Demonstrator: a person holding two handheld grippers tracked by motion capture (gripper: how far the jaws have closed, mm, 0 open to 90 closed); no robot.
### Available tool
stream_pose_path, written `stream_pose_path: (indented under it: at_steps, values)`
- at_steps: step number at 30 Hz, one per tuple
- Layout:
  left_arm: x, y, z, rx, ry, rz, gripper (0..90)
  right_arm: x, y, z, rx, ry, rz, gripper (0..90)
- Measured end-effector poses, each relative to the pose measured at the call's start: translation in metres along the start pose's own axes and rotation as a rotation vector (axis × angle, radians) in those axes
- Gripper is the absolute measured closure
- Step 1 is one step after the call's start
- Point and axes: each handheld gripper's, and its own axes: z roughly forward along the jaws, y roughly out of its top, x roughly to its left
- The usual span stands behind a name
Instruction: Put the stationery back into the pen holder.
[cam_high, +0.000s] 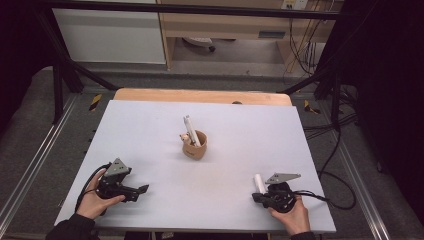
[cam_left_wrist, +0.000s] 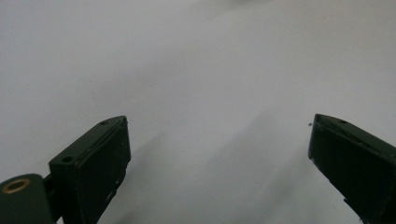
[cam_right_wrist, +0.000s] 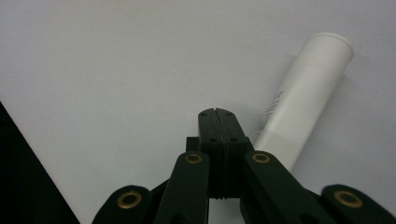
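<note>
Taking the cup (cam_high: 194, 146) in the middle of the table (cam_high: 150, 130) as the landmark, the work looks like gathering white tubes into it. One tube (cam_high: 191, 130) already stands tilted inside the cup, leaning toward the far edge, beside a small pale figure that I cannot make out. A second white tube (cam_high: 259, 183) lies flat on the table, well nearer than the cup and to its right, so about half the job seems done and this one is left to pick up and drop in.

Nearest the person, the right gripper (cam_high: 261, 196) sits nearer than the cup and to its right, with the lying tube just beside it. In the right gripper view its jaws are clenched tight against each other with nothing between them, and the tube (cam_right_wrist: 299, 100) lies alongside them, outside the grip; whether it touches them I cannot tell.

The left gripper (cam_high: 141, 192) rests nearer than the cup and to its left, well apart from both tubes. Its fingers (cam_left_wrist: 98, 163) stand spread wide over bare table, holding and touching nothing
</note>
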Motion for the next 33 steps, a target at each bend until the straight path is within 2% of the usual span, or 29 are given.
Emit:
stream_pose_path:
  at_steps: [4, 16, 33]
  values:
    - [0.0, 0.0, 0.0, 0.003, 0.0, 0.003, 5.6, 0.001, -0.001, -0.002, -0.006, 0.004, 0.009, 90.0]
    - [-0.001, 0.0, 0.0, 0.001, 0.0, 0.001, 5.7, 0.006, -0.008, -0.005, -0.001, -0.024, 0.012, 90.0]
    - [-0.001, 0.0, 0.0, 0.002, -0.001, 0.0, 5.6, 0.002, -0.012, -0.007, 0.003, -0.05, 0.02, 90.0]
